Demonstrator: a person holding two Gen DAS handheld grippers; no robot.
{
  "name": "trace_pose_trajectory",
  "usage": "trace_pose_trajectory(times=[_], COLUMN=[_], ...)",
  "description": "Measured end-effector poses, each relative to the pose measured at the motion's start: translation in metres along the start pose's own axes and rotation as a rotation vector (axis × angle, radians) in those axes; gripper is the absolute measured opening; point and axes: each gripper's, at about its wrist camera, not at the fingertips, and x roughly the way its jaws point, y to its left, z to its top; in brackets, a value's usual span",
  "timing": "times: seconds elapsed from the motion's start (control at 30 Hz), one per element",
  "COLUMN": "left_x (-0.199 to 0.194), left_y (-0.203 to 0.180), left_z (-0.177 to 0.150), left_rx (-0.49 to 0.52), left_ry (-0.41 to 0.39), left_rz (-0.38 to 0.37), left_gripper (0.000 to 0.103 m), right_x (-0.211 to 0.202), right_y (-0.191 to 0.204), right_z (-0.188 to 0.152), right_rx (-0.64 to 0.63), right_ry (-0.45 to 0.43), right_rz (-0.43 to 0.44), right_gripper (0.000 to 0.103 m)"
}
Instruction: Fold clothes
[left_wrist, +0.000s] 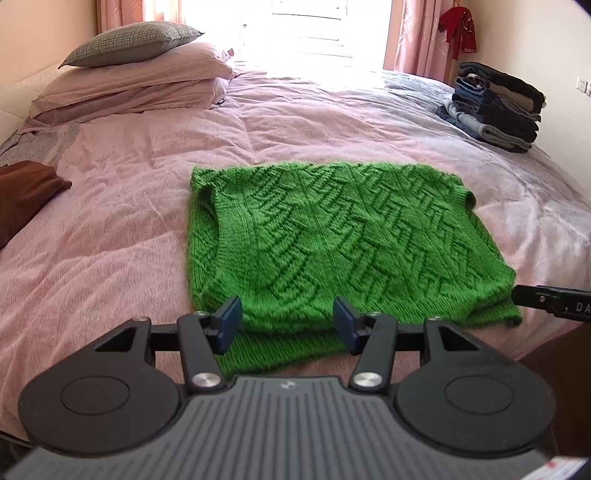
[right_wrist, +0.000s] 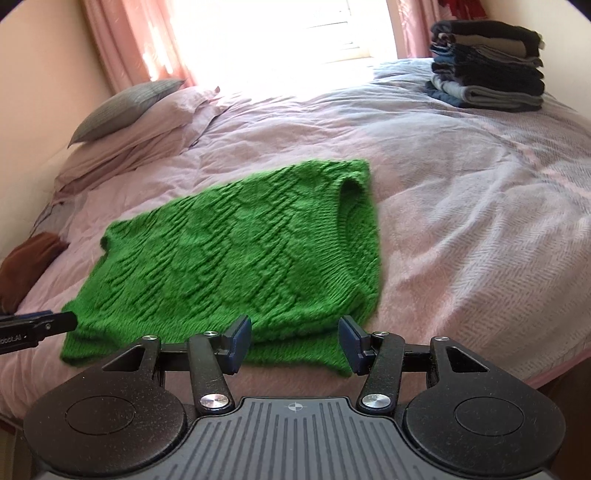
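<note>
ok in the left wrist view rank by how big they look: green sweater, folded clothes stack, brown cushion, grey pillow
1. green knitted sweater
2. grey checked pillow
3. stack of dark folded clothes, looks close to the pillow, and both lie far off
Brown cushion: cropped, unrankable.

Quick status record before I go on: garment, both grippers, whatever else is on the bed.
garment: green knit sweater, lying flat on the bed, already folded at least once
left gripper: open, at the sweater's near edge
right gripper: open, at the near edge too
stack: folded dark clothes, far right corner
pillows: far left
brown item: left edge, unclear what it is
</note>
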Motion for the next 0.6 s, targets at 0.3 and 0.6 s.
trace_pose_trajectory(times=[0.3,0.6], left_x=[0.025,0.036], left_y=[0.01,0.012], left_z=[0.01,0.018], left_rx=[-0.018,-0.023], left_ry=[0.013,0.015], left_rz=[0.031,0.032], left_gripper=[0.05,0.05], right_x=[0.015,0.021], right_y=[-0.024,-0.034], right_z=[0.011,0.018], right_rx=[0.055,0.066], right_ry=[0.006,0.005], right_rz=[-0.037,-0.048], right_gripper=[0.049,0.049])
